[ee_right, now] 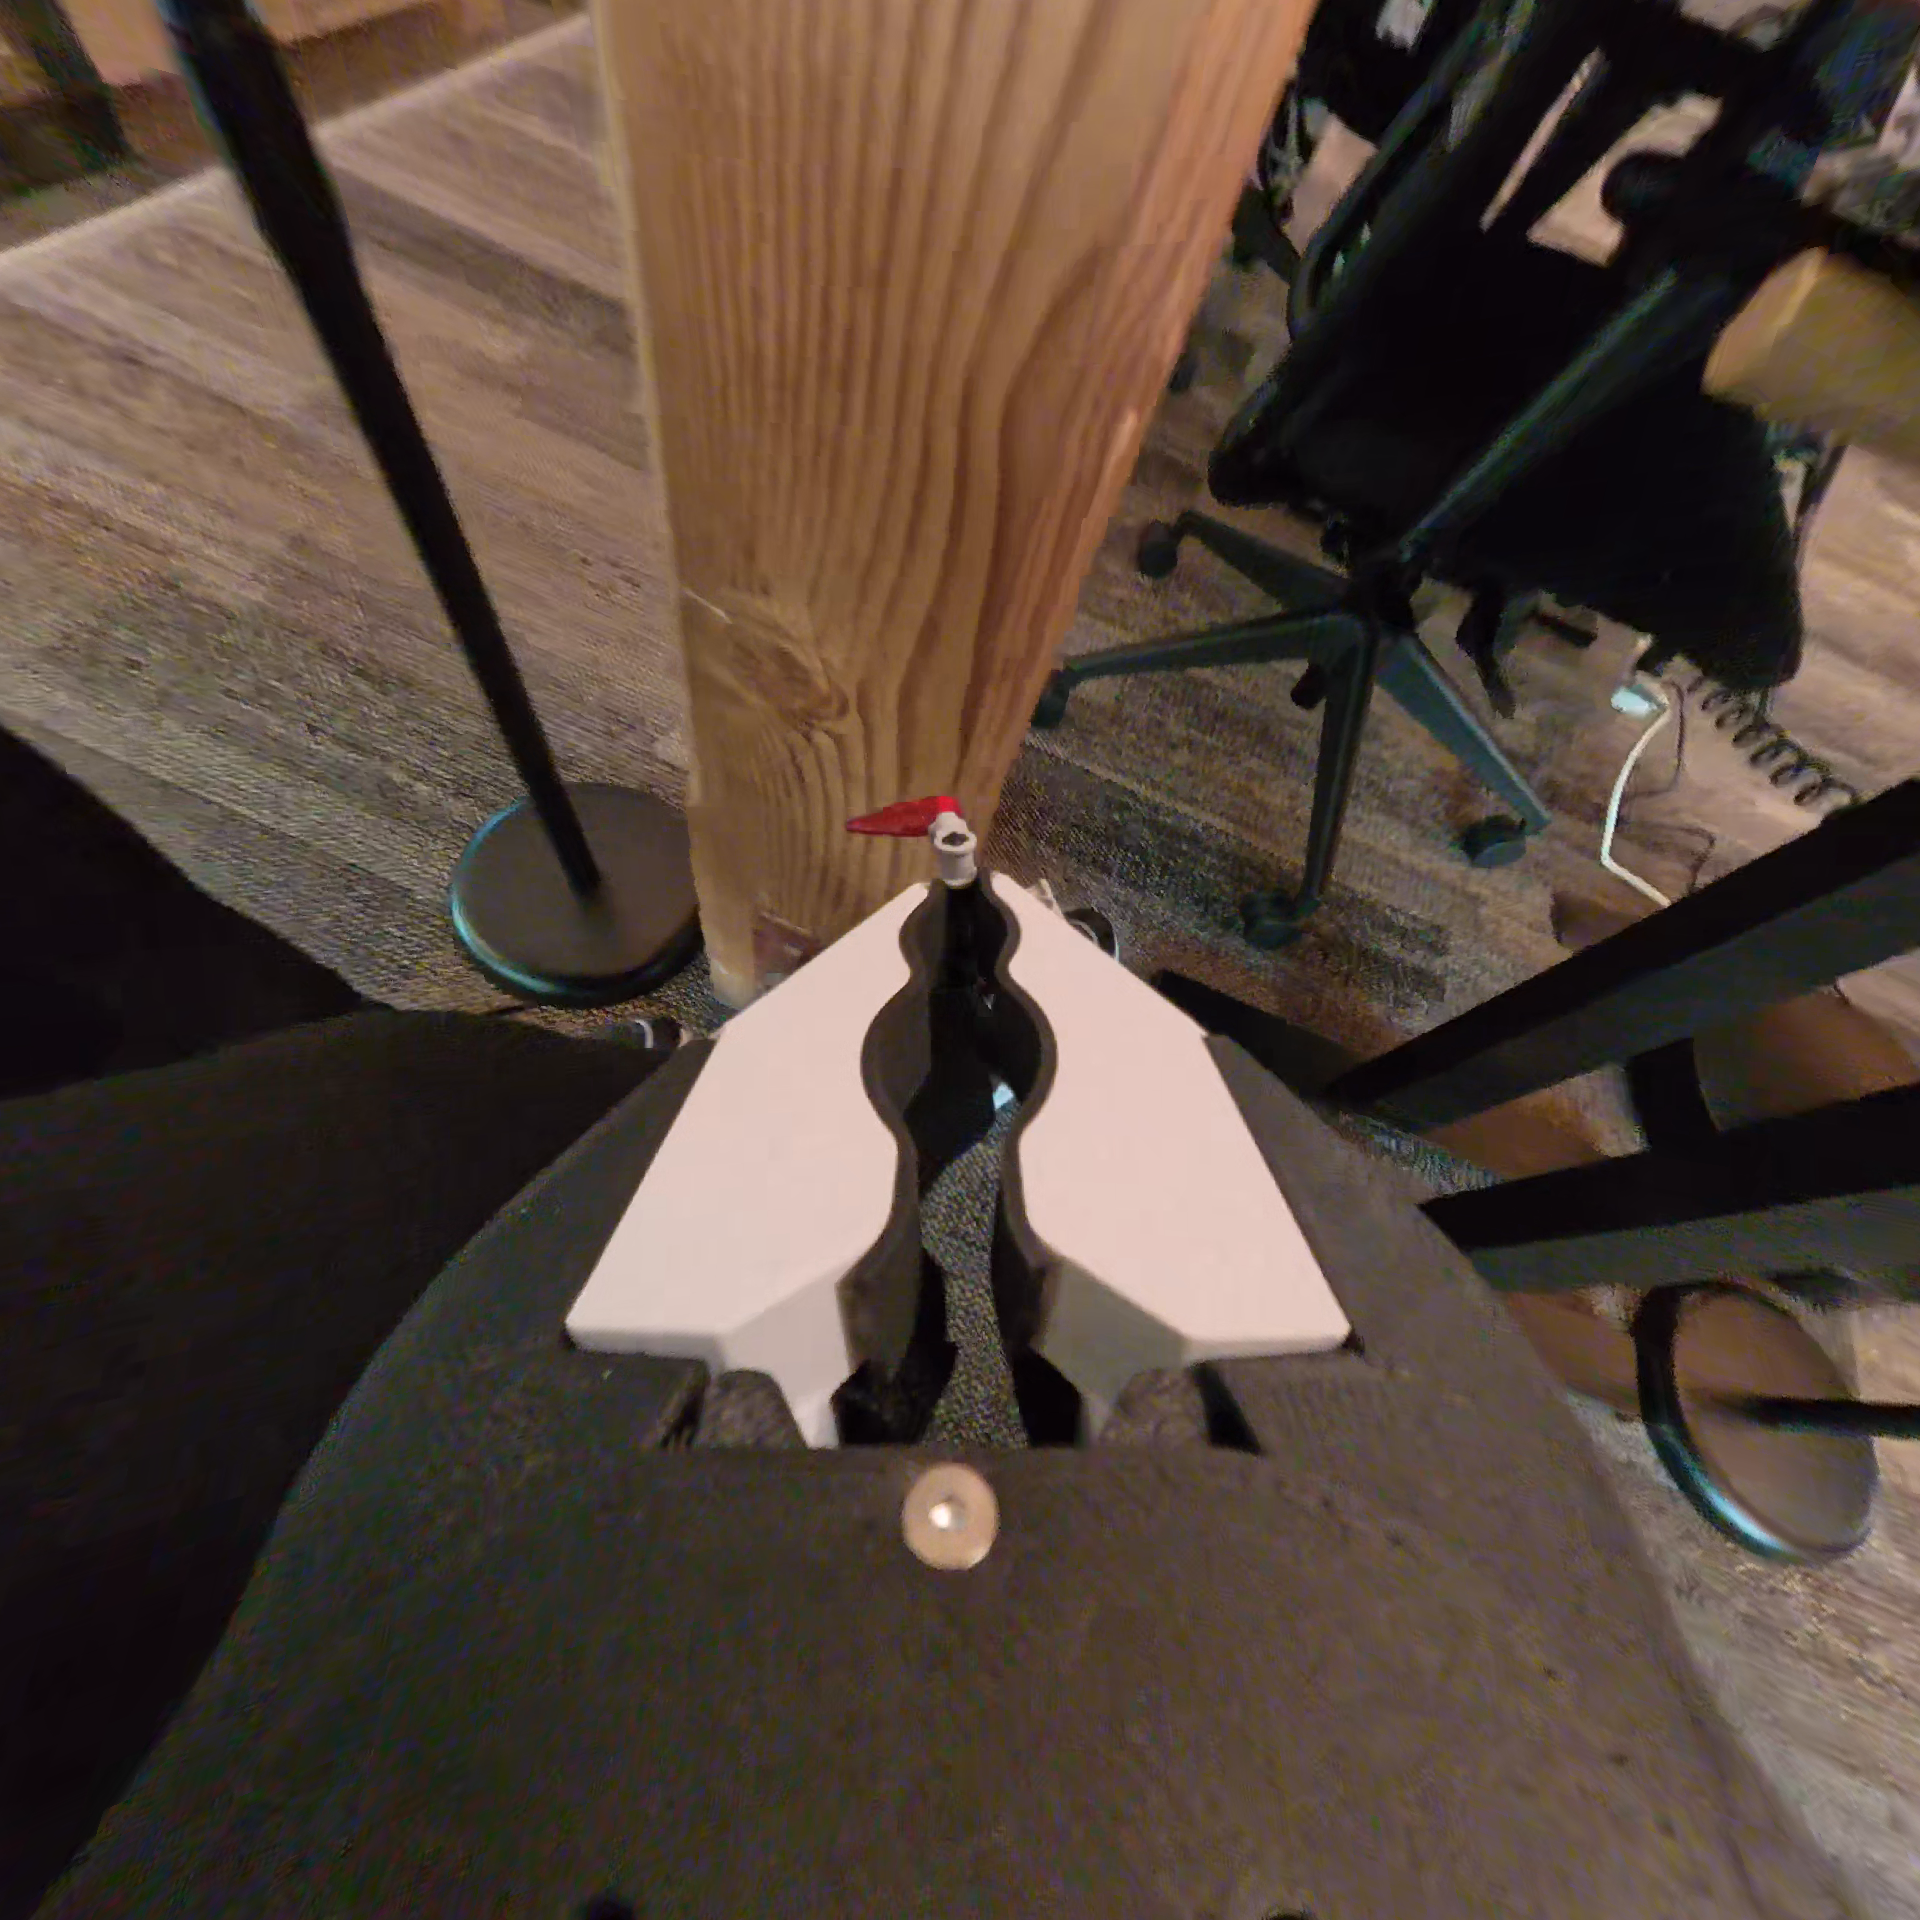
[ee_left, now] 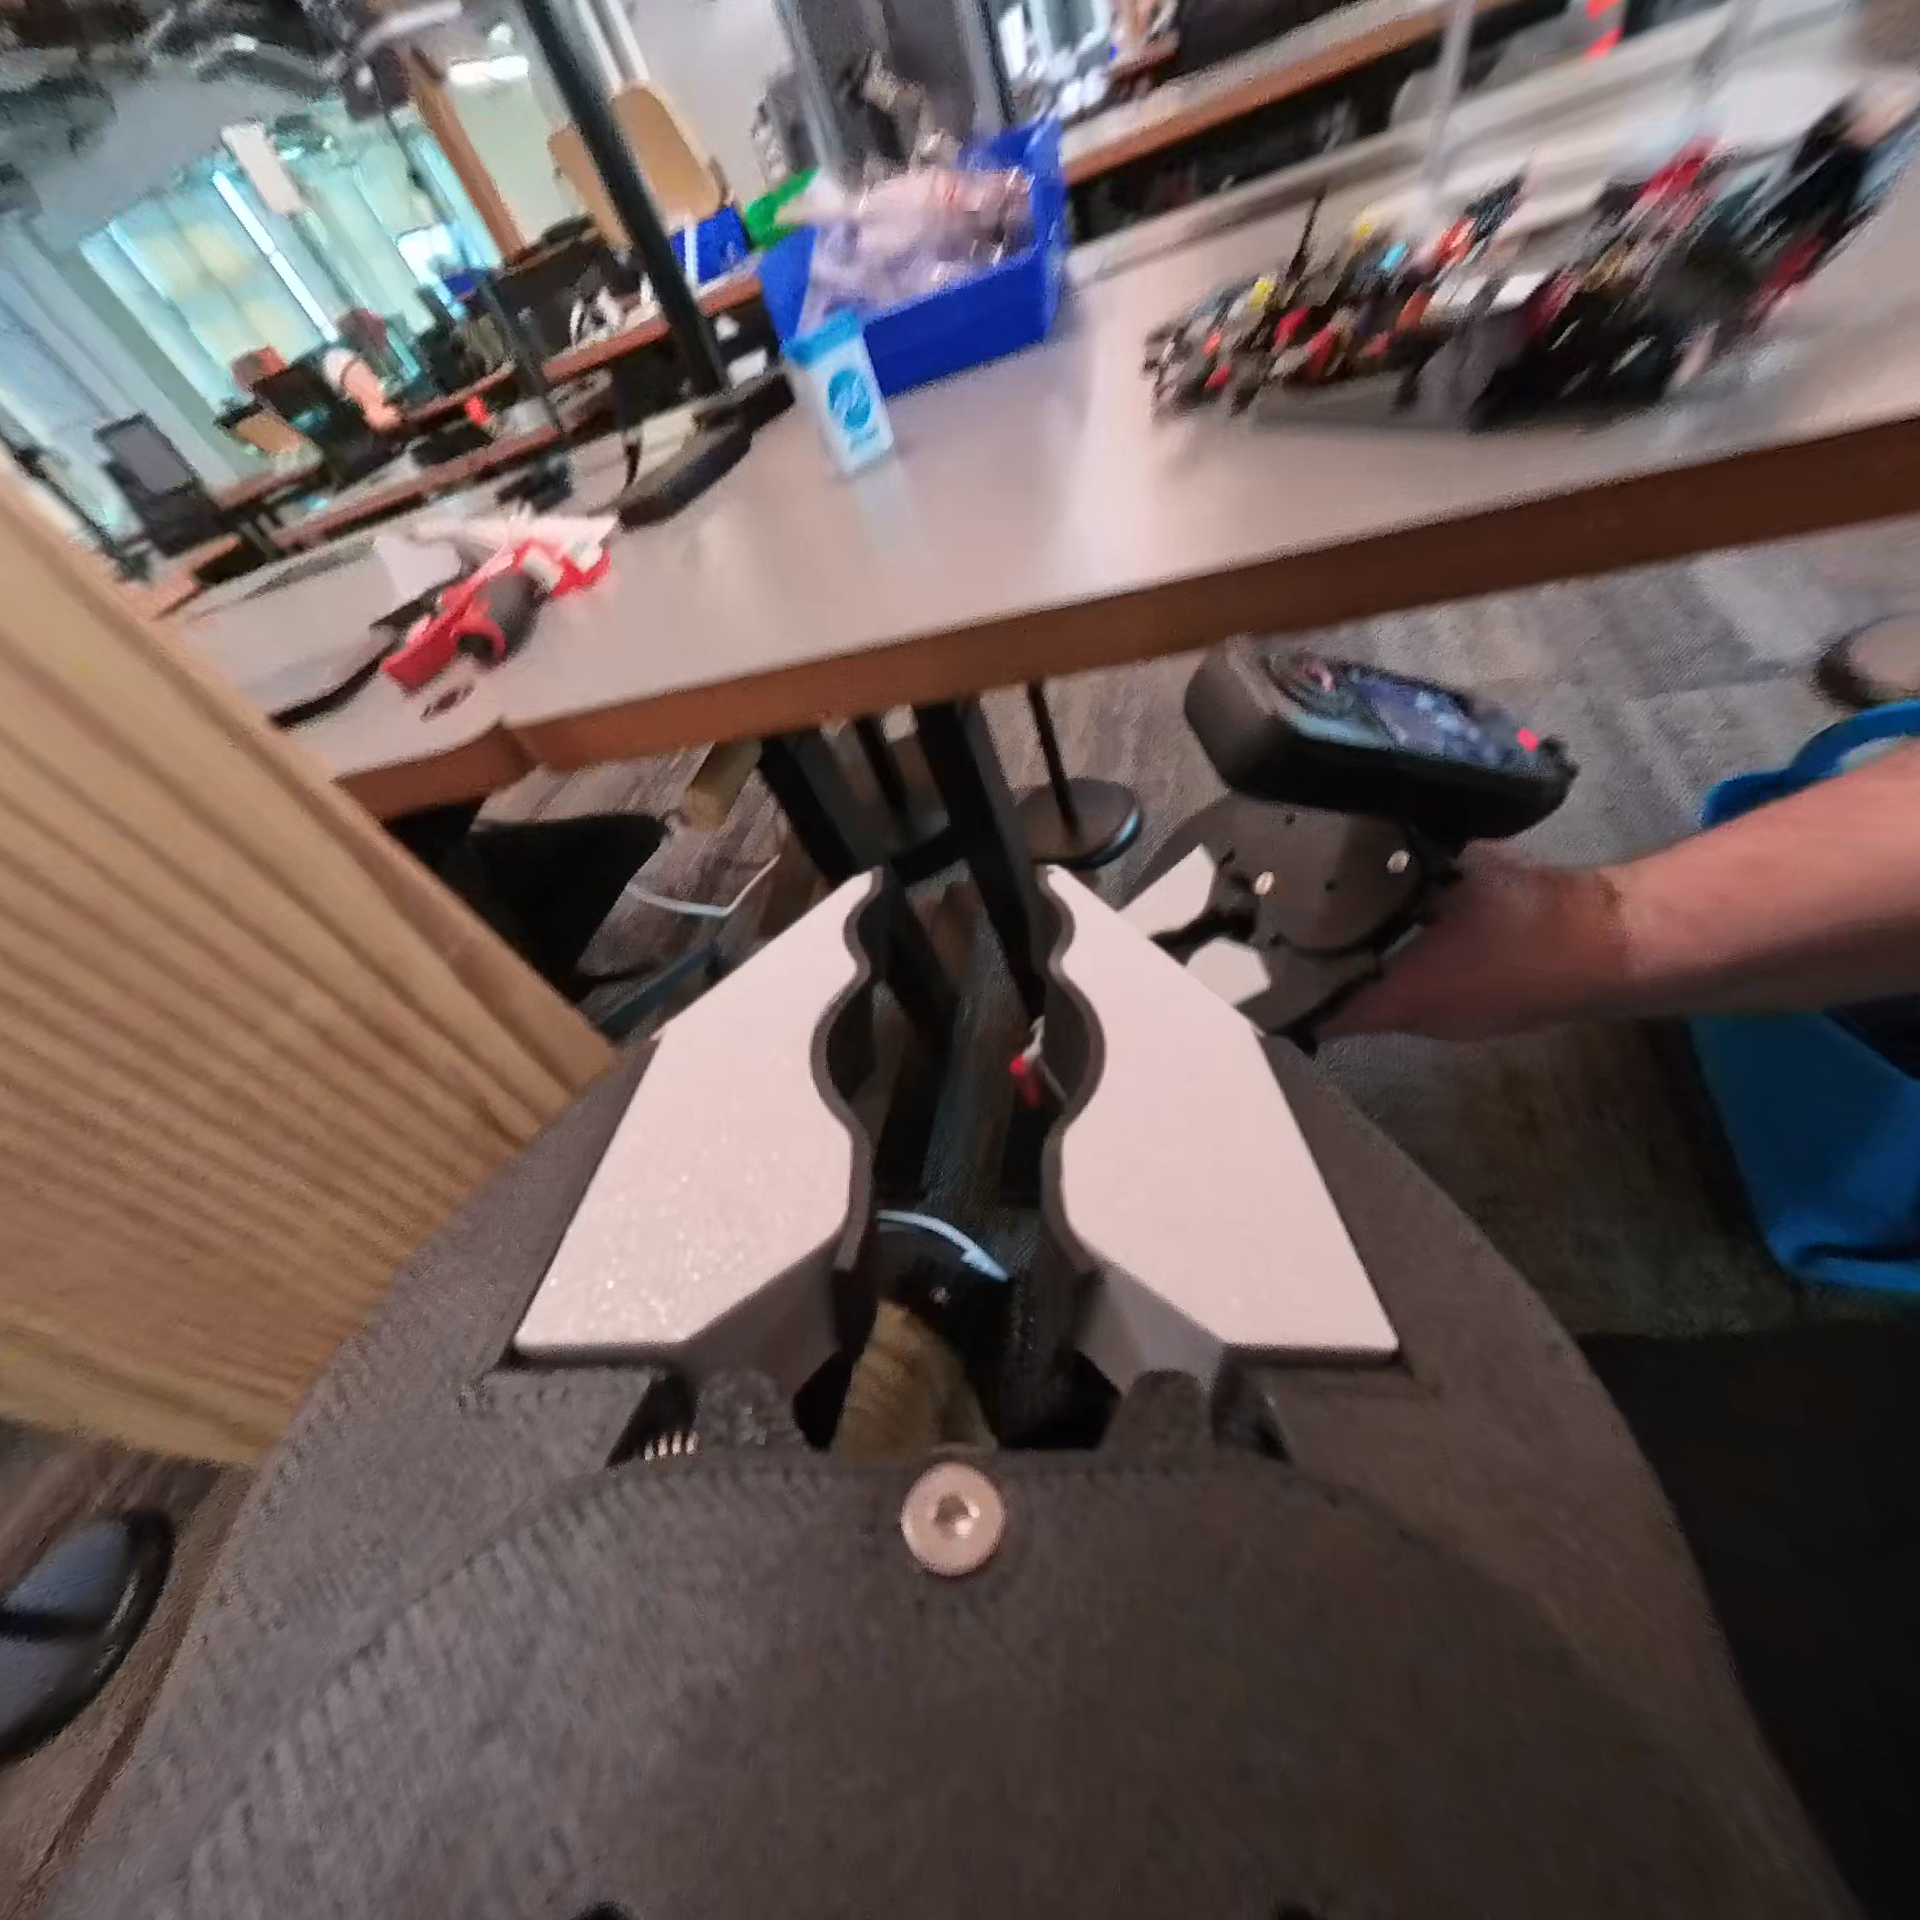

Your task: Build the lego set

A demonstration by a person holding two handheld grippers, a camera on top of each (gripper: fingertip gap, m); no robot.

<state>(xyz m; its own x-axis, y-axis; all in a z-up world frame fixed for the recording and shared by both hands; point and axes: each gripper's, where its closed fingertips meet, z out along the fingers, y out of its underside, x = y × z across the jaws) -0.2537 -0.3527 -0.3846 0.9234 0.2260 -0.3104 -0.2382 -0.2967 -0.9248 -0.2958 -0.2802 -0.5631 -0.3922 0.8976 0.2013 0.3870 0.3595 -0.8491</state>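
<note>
The right gripper point(ee_right: 961, 904) pinches a small lego piece point(ee_right: 940, 831) below the table point(ee_left: 1039, 561); the left gripper point(ee_left: 961, 914) hangs released. Lift gently toward the lego set point(ee_left: 1455, 312) on the table.

The lego build point(ee_left: 1538, 301) on the surface point(ee_left: 1039, 540) is smeared by blur, its parts unreadable. The blue bin's point(ee_left: 935, 281) contents cannot be told. The black stem of the lego piece point(ee_right: 940, 842) is largely hidden between the right gripper's point(ee_right: 961, 894) fingers point(ee_right: 790, 1122).

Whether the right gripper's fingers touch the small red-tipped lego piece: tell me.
Touching. In the right wrist view, the right gripper pinches the black stem of the lego piece between its fingertips; no gap shows.
</note>
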